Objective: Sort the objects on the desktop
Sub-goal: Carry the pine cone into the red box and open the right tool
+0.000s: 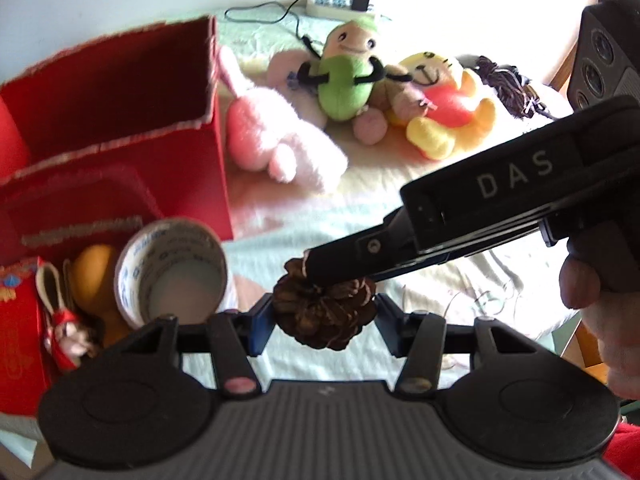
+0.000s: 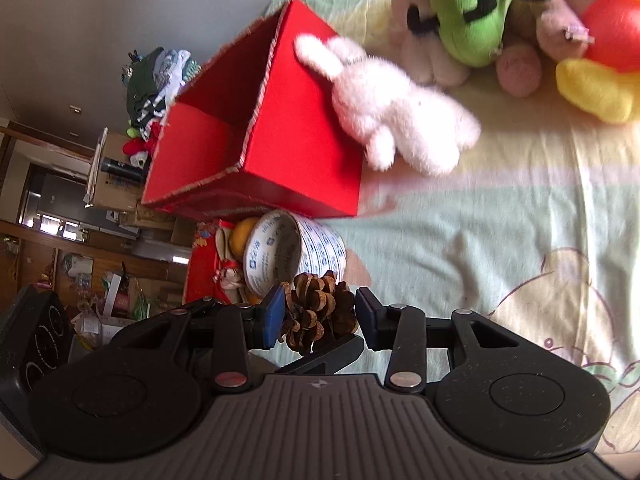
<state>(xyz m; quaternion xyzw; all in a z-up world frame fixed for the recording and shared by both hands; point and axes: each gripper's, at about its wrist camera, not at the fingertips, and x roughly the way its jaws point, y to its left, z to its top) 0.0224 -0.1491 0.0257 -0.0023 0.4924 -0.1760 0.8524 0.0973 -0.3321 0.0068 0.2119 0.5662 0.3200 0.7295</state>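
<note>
A brown pine cone [image 1: 322, 330] is held above the pale green sheet, just right of a roll of printed tape [image 1: 172, 272]. In the left wrist view my left gripper [image 1: 324, 320] has its blue pads pressed on the cone's two sides. My right gripper [image 1: 316, 276] reaches in from the right, turned on its side, with one finger lying over the top of the cone. In the right wrist view the same pine cone [image 2: 320, 310] sits between the blue pads of the right gripper [image 2: 320, 317], which touch it on both sides.
An open red box [image 1: 120, 92] stands at the left. In front of it lie an orange [image 1: 94, 276], a small doll [image 1: 66, 328] and a red packet [image 1: 18, 344]. Behind sit a pink rabbit plush [image 1: 272, 140], green plush [image 1: 348, 76] and yellow plush [image 1: 448, 108]. A power strip [image 1: 332, 3] is at the back.
</note>
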